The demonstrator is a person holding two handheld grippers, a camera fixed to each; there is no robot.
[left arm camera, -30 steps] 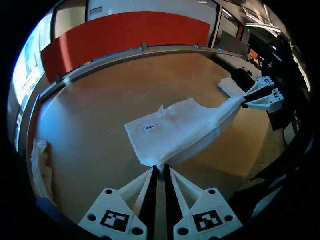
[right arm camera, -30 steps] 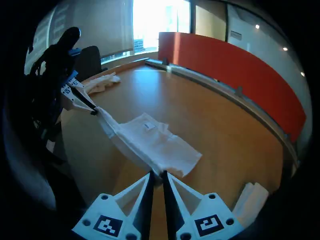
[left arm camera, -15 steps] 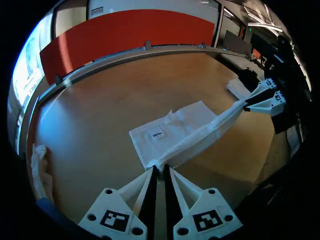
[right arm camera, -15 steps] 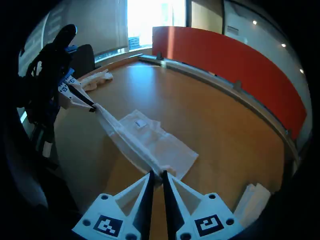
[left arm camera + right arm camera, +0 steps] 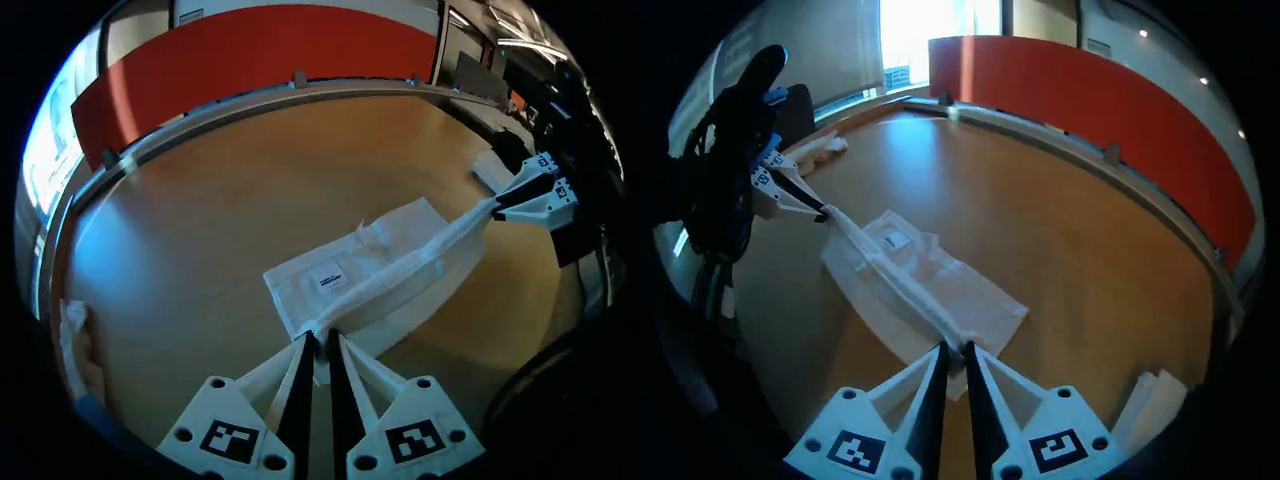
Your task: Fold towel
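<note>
Left gripper view: left gripper (image 5: 318, 342) pinches towel (image 5: 384, 268) corner; right gripper (image 5: 498, 210) clamps opposite corner, edge taut above table (image 5: 200, 216).

Broad wooden tabletop (image 5: 240, 208), with a curved metal rail (image 5: 200, 120) along its far edge. A red partition (image 5: 240, 56) stands behind it. Bright window (image 5: 920, 40) beyond; strip lights (image 5: 524, 50) overhead.

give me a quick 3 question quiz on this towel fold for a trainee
1. True or false: the white towel lies flat and untouched on the wooden table.
2. The left gripper and right gripper are: A both open; B both shut on the towel; C one open, one shut.
3. Fill in: the partition behind the table is coloured ____.

Key: 1 false, its edge is stretched between the grippers; 2 B; 3 red
</note>
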